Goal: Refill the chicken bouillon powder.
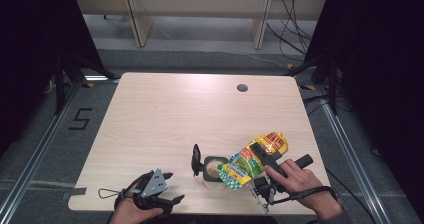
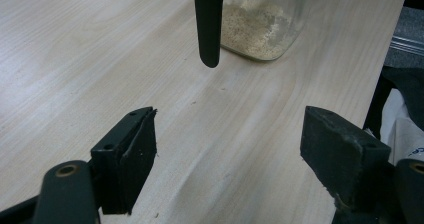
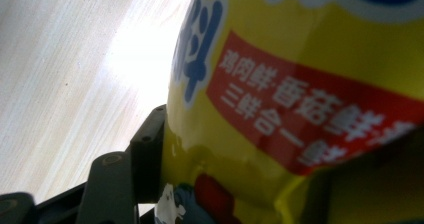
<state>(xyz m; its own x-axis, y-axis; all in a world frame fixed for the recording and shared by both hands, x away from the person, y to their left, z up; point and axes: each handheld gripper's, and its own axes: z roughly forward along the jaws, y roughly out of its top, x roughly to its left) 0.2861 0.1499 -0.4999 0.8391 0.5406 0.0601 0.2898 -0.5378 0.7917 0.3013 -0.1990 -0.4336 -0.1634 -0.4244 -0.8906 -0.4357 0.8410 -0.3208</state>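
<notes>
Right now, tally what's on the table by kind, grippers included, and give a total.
Grippers: 2, the left gripper and the right gripper
Glass jars with a black handle: 1, the jar, powder inside
Snack-style bags: 1, the yellow bag, tilted over the jar
Total: 4

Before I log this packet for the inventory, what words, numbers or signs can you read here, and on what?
"5": black tape figure on the floor left of the table.
"鸡肉鲜·香菇鲜": white on the red band of the yellow seasoning bag, held in the right gripper.
"三鲜合一": line beneath it, same band.
Large blue characters above: cut off, only "料" readable.
Glass jar: no lettering.
</notes>
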